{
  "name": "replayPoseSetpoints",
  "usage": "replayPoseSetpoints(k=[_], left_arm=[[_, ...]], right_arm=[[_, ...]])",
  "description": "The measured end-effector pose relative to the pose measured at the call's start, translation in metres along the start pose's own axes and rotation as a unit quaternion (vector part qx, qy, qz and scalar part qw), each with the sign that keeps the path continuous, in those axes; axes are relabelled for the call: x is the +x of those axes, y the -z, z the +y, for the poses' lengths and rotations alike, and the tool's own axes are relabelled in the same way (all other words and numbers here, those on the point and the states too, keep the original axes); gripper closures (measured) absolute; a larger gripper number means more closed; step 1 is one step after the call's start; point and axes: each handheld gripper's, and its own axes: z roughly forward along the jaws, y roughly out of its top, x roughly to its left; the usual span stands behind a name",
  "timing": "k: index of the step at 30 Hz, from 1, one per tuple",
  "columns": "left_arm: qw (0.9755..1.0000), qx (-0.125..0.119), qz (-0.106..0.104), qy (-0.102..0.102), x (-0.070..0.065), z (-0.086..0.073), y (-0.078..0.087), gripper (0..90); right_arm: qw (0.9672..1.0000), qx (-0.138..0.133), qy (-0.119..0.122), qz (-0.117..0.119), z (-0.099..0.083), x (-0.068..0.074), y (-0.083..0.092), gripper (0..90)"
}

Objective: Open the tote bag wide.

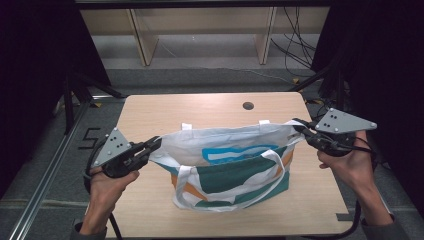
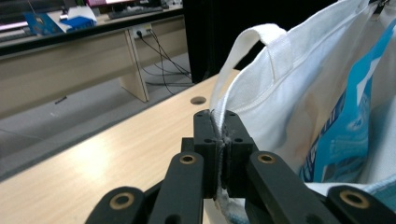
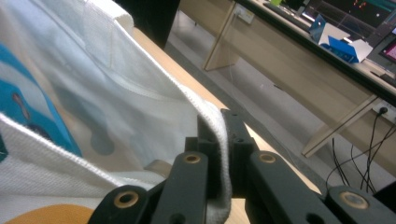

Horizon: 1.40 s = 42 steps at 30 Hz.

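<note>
Hand-held grippers [image 1: 156, 144] [image 1: 298, 125] pinch tote bag [image 1: 235, 167] corners.

Your tote bag [image 1: 235, 167] sits mid-table [image 1: 200, 107], left gripper [image 1: 152, 145] pinching its left edge, right gripper [image 1: 300, 127] its right; hole [image 1: 248, 105] behind.

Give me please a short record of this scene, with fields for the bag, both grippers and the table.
bag: white tote bag with teal, blue and orange print, held stretched between the grippers
left gripper: fingers shut on the bag's left edge
right gripper: fingers shut on the bag's right edge
table: light wood, round hole behind the bag
</note>
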Motion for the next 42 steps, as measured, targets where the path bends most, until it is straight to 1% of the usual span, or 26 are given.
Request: replayPoseSetpoints(k=[1, 3, 4, 5, 8, 11, 13, 14, 15, 18, 20, 23, 28, 29, 30, 31, 32, 33, 34, 35, 36, 38, 39, 40, 41, 42], left_arm=[[1.0000, 0.007, -0.001, 0.006, -0.002, -0.002, -0.001, 85.8], [0.9998, 0.020, 0.001, 0.001, -0.003, -0.006, -0.006, 85.5], [0.9999, 0.016, -0.003, -0.003, -0.002, -0.008, -0.009, 85.4], [0.9998, 0.021, -0.003, -0.003, -0.002, -0.010, -0.011, 85.3], [0.9995, 0.031, -0.007, -0.005, -0.003, -0.015, -0.015, 84.9], [0.9991, 0.042, -0.006, -0.006, -0.003, -0.021, -0.020, 84.7], [0.9982, 0.058, -0.008, -0.011, -0.005, -0.029, -0.024, 84.6], [0.9979, 0.064, -0.008, -0.003, -0.006, -0.033, -0.026, 84.5], [0.9977, 0.067, -0.010, -0.005, -0.005, -0.037, -0.028, 84.5], [0.9963, 0.084, -0.019, -0.003, -0.004, -0.050, -0.034, 84.4], [0.9952, 0.095, -0.024, 0.005, -0.006, -0.059, -0.040, 84.4], [0.9935, 0.110, -0.027, 0.007, -0.009, -0.069, -0.047, 84.1], [0.9921, 0.121, -0.032, -0.001, -0.011, -0.076, -0.053, 83.6], [0.9919, 0.123, -0.032, 0.008, -0.013, -0.078, -0.054, 83.3], [0.9915, 0.126, -0.034, 0.004, -0.013, -0.079, -0.055, 83.2], [0.9912, 0.127, -0.035, 0.008, -0.014, -0.081, -0.056, 83.1], [0.9909, 0.129, -0.037, -0.002, -0.013, -0.082, -0.058, 83.1], [0.9902, 0.133, -0.038, 0.018, -0.017, -0.086, -0.059, 83.1], [0.9891, 0.142, -0.039, -0.003, -0.016, -0.087, -0.060, 83.1], [0.9884, 0.146, -0.041, 0.009, -0.018, -0.089, -0.061, 83.1], [0.9889, 0.141, -0.043, 0.016, -0.020, -0.093, -0.064, 83.1], [0.9875, 0.150, -0.047, 0.003, -0.019, -0.097, -0.067, 83.0], [0.9856, 0.162, -0.050, -0.004, -0.019, -0.098, -0.067, 83.0], [0.9858, 0.159, -0.049, 0.021, -0.024, -0.102, -0.070, 83.0], [0.9845, 0.166, -0.056, 0.005, -0.023, -0.104, -0.071, 83.1], [0.9841, 0.168, -0.058, -0.003, -0.023, -0.106, -0.074, 83.1]], right_arm=[[1.0000, 0.003, 0.002, 0.001, -0.003, 0.000, -0.001, 88.1], [1.0000, 0.005, -0.003, 0.005, -0.009, 0.000, -0.003, 88.0], [1.0000, 0.004, -0.007, 0.001, -0.012, 0.001, -0.003, 88.0], [1.0000, 0.005, -0.002, 0.005, -0.017, 0.001, -0.004, 88.0], [0.9999, 0.000, -0.013, 0.007, -0.027, 0.003, -0.006, 88.0], [0.9993, -0.005, -0.035, 0.007, -0.037, 0.007, -0.009, 87.8], [0.9994, -0.001, -0.034, 0.004, -0.042, 0.009, -0.012, 87.8], [0.9995, 0.002, -0.033, 0.000, -0.046, 0.011, -0.014, 87.7], [0.9993, 0.002, -0.038, 0.000, -0.049, 0.012, -0.016, 87.7], [0.9992, 0.004, -0.041, 0.002, -0.058, 0.014, -0.022, 87.7], [0.9990, 0.017, -0.041, 0.001, -0.064, 0.016, -0.027, 87.7], [0.9986, 0.025, -0.046, 0.003, -0.071, 0.016, -0.030, 87.7], [0.9984, 0.024, -0.051, 0.001, -0.078, 0.019, -0.029, 87.7], [0.9985, 0.026, -0.048, 0.001, -0.080, 0.020, -0.027, 87.7], [0.9986, 0.026, -0.045, 0.003, -0.081, 0.020, -0.027, 87.7], [0.9986, 0.027, -0.045, 0.004, -0.083, 0.021, -0.026, 87.7], [0.9987, 0.029, -0.042, 0.006, -0.084, 0.022, -0.025, 87.7], [0.9984, 0.034, -0.045, 0.010, -0.085, 0.022, -0.024, 87.7], [0.9984, 0.032, -0.046, 0.009, -0.087, 0.022, -0.024, 87.7], [0.9984, 0.035, -0.044, 0.011, -0.088, 0.022, -0.024, 87.7], [0.9983, 0.035, -0.045, 0.010, -0.089, 0.023, -0.025, 87.6], [0.9982, 0.043, -0.041, 0.009, -0.090, 0.024, -0.026, 87.6], [0.9980, 0.051, -0.035, 0.011, -0.092, 0.024, -0.027, 87.6], [0.9979, 0.053, -0.035, 0.011, -0.093, 0.025, -0.028, 87.6], [0.9974, 0.061, -0.037, 0.013, -0.096, 0.026, -0.030, 87.6], [0.9970, 0.067, -0.035, 0.014, -0.100, 0.027, -0.032, 87.6]])
